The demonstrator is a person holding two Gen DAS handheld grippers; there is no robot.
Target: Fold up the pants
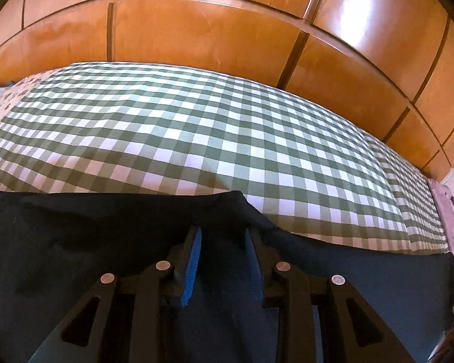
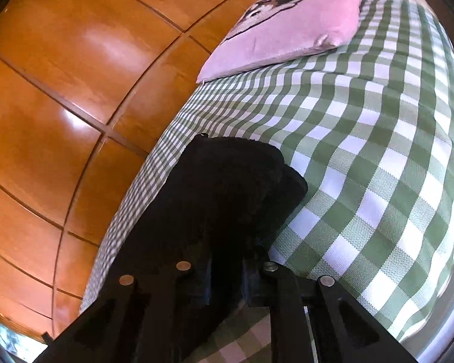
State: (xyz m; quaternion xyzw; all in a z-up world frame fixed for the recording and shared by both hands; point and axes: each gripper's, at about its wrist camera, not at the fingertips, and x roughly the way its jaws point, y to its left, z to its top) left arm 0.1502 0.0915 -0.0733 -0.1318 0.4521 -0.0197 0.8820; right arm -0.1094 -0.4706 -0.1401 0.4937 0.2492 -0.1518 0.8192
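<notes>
Pants dark, spread over checked bed. Left claw parted above fabric; right claw apparently pinching fabric, not certain. Best lifted evenly, edges aligned.

Bedroom: gingham bed, wooden wardrobe, pillow.

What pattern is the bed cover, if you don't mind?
Green-and-white check on the bed cover, clearest in the right wrist view.
</notes>
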